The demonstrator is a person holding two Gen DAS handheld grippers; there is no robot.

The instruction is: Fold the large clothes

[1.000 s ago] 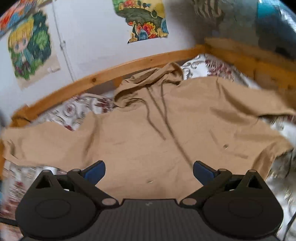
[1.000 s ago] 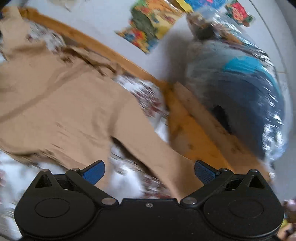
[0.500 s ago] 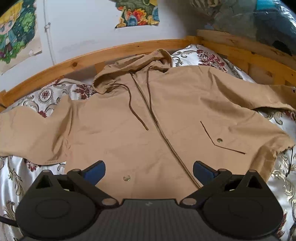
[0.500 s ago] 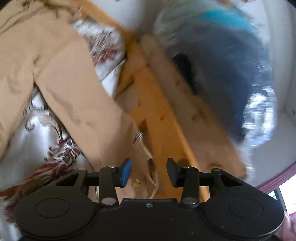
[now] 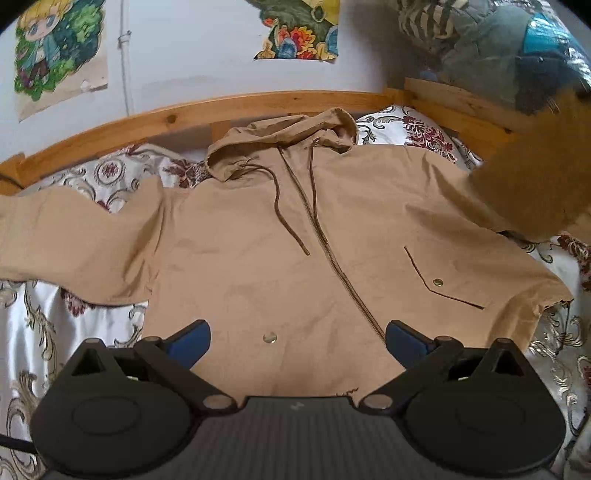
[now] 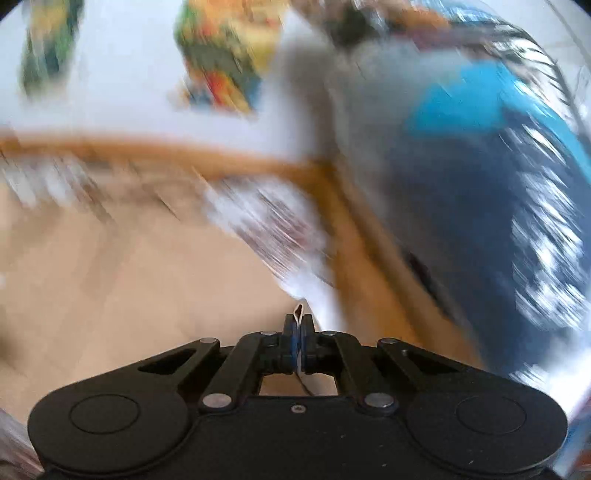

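A tan hooded zip jacket (image 5: 280, 236) lies front up on the patterned bedspread, hood toward the wooden bed rail, its left sleeve (image 5: 62, 240) spread out flat. My left gripper (image 5: 297, 341) is open and empty above the jacket's hem. The jacket's right sleeve (image 5: 532, 177) is lifted off the bed at the right edge of the left wrist view. In the blurred right wrist view my right gripper (image 6: 298, 330) is shut on a thin fold of the sleeve cuff (image 6: 297, 309), with the jacket (image 6: 129, 280) spreading to its left.
A wooden bed rail (image 5: 221, 110) runs along the wall behind the jacket and turns at the right corner (image 6: 321, 170). A pile of bagged bedding (image 5: 517, 55) sits past the right rail. Posters (image 5: 299, 29) hang on the wall. The floral bedspread (image 5: 40, 332) shows around the jacket.
My right gripper has closed on the sleeve cuff and swung it up and leftward; the sleeve now hangs lifted in the left wrist view. My left gripper stays open above the hem.
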